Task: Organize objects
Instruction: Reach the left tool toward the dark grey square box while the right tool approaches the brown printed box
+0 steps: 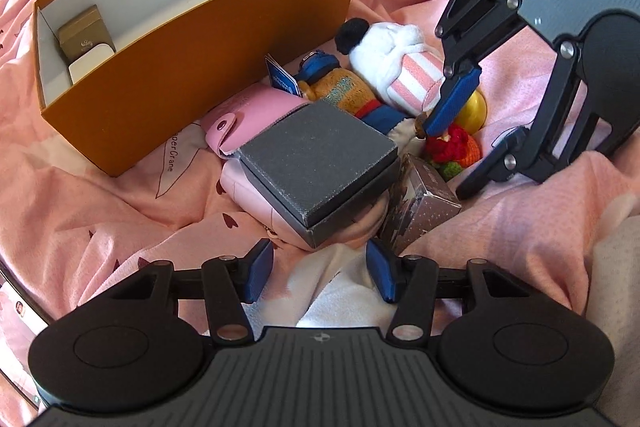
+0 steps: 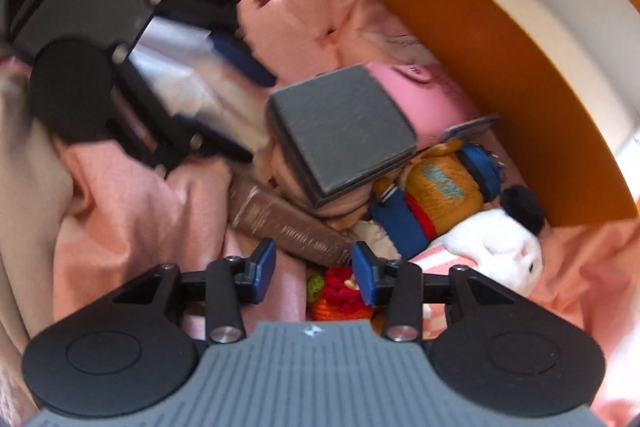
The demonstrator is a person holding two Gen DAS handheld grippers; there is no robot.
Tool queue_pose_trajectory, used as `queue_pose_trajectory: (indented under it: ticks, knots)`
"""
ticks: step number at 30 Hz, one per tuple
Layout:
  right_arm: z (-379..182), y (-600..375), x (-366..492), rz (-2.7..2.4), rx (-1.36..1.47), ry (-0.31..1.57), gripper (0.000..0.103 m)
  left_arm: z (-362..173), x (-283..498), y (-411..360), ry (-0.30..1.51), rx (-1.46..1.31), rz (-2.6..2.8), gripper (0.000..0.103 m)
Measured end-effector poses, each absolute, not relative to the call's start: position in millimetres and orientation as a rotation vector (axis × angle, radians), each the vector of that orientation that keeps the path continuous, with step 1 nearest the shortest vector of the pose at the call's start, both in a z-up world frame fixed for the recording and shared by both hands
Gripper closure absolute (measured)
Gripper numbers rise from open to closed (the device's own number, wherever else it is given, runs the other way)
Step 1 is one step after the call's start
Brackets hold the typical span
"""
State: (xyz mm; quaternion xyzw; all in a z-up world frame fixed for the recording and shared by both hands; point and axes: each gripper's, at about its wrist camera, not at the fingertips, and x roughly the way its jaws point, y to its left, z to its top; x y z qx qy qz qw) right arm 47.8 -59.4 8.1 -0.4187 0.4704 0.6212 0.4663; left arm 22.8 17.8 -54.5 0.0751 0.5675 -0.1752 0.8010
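"perCrane" print (image 1: 175, 155) on pink bedsheet (image 1: 100, 211)

A matt orange cardboard box (image 1: 192, 67) stands upper left; the grey box (image 1: 316, 163) looks rough-textured, the pink bedsheet (image 1: 100, 211) soft cloth.

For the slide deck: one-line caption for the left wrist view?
Open left gripper above grey box on a toy pile beside the orange bin; right gripper over the toys.

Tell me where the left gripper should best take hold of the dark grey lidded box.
Probably across the lid's two opposite side edges, coming from above. The grey box lies tilted on top of the pink pouch with its flat lid up and sides exposed; the open left gripper is already near its low corner.
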Motion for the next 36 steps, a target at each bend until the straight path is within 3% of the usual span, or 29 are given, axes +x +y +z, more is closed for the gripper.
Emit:
queue_pose_trajectory:
  ticks: [13, 17, 27, 28, 30, 31, 33, 36]
  knots:
    - [-18, -34, 34, 1.748, -1.209, 1.048, 0.057, -58, 23, 22, 1.177, 0.152, -0.392, 0.042]
    - [-20, -38, 31, 1.746, -1.181, 1.0, 0.063, -59, 24, 20, 1.136, 0.181, -0.379, 0.042]
    - [16, -56, 43, 1.644, -1.044, 0.934, 0.074, -37, 28, 27, 0.993, 0.102, -0.393, 0.058]
    - [20, -58, 47, 1.63, -1.019, 0.937, 0.075, -34, 29, 29, 0.979, 0.09, -0.385, 0.06]
    - [29, -60, 55, 1.618, -0.965, 0.964, 0.097, -32, 35, 31, 0.973, 0.079, -0.368, 0.06]
    - [36, -62, 60, 1.606, -0.921, 0.969, 0.103, -30, 37, 33, 0.969, 0.063, -0.38, 0.06]
    - [47, -64, 67, 1.53, -0.902, 0.899, 0.103, -27, 40, 33, 0.947, 0.046, -0.386, 0.06]
    - [49, -62, 81, 1.503, -0.838, 0.944, 0.103, -23, 47, 32, 0.93, 0.037, -0.39, 0.06]
